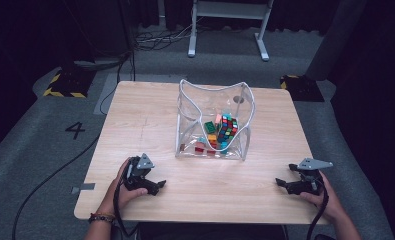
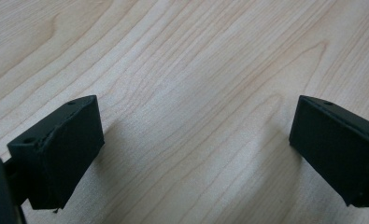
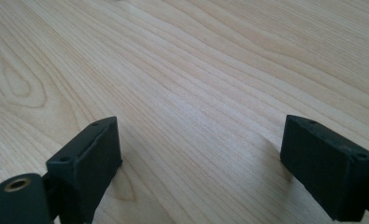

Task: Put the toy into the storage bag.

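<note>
— Two grippers, both down on the near part of the table (image 1: 150,110). The left gripper (image 1: 157,187) sits in the person's left hand (image 1: 121,186) near the front left edge; the right gripper (image 1: 281,184) sits in the right hand (image 1: 319,196) near the front right edge.

— And the fingers?

— Spread wide on both. In the left gripper view one black finger (image 2: 60,154) stands far from its partner, with bare wood grain between them. The right gripper view shows the same: a finger (image 3: 86,165) at the left, its mate well off to the right, and nothing but tabletop in the gap (no object touches either pad). Neither has hold of anything.

— Which way do they point?

— Toward each other, roughly, across the front of the table, as the high view has it. They are well apart.

— What lies nearest them?

— A clear plastic bag (image 1: 212,120) standing open in the middle of the table, its rim wavy and slumped. Inside, at the bottom, rests a colourful puzzle cube (image 1: 228,128) beside a heap of small toy bricks (image 1: 210,137) in green, orange, red and teal. The bag stands beyond both grippers, between them in line, touching neither.

— Anything else?

— A cable (image 1: 116,210) trails from the left gripper past the wrist, off the near edge.
</note>
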